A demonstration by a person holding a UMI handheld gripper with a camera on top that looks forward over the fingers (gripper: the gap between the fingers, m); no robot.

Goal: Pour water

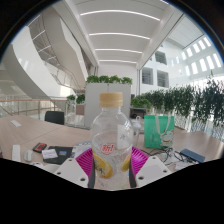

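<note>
My gripper (112,163) holds a clear plastic bottle (111,140) upright. Both of its 2 pink pads (85,159) press on the bottle's sides, so it is squeezed tight on it. The bottle has a pale cap (111,99) and a red and white label (109,148). Behind the bottle is a light table (40,135). On the table, off to the right, stands a green cup (152,130). Green plants (185,100) grow in a row beyond it.
</note>
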